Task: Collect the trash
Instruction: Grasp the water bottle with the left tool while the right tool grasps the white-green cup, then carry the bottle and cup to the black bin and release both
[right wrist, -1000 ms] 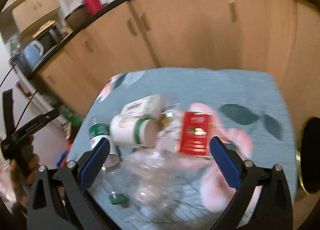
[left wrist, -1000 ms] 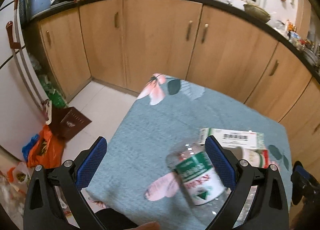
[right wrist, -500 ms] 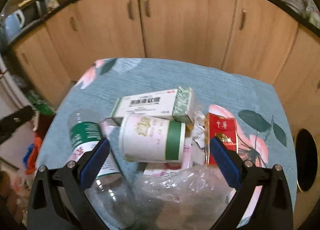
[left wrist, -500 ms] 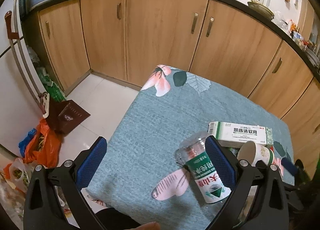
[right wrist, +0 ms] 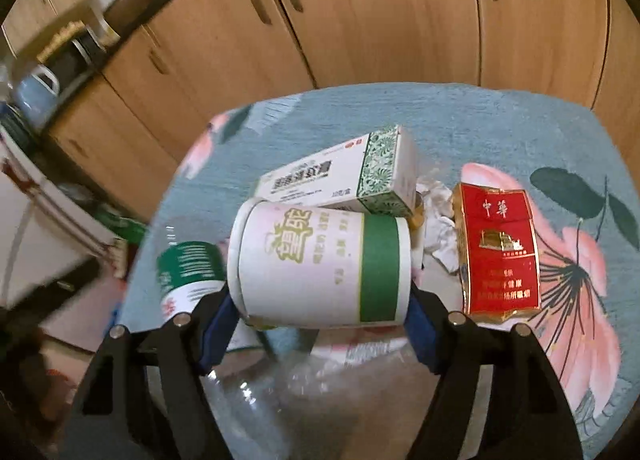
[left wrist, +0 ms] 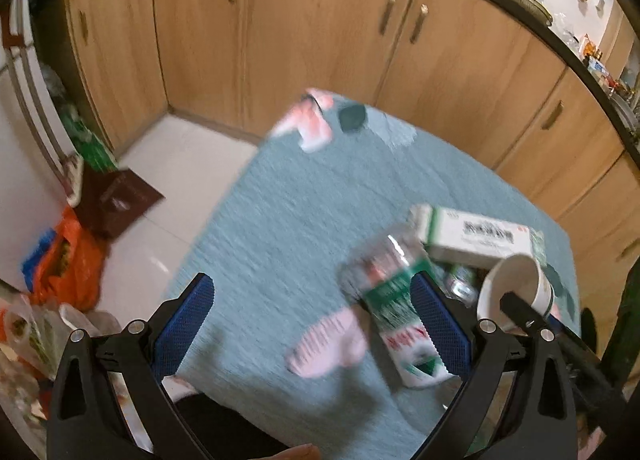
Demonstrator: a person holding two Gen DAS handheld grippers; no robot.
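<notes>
Right gripper [right wrist: 320,324], lower than before, jaws closing round smooth cylindrical paper cup [right wrist: 320,264]; left gripper [left wrist: 312,320] wide

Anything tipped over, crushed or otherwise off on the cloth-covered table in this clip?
Yes. The white paper cup with a green band lies on its side between the closing right tool's pads. The red cigarette pack looks dented, and crumpled white paper sits beside it.
</notes>
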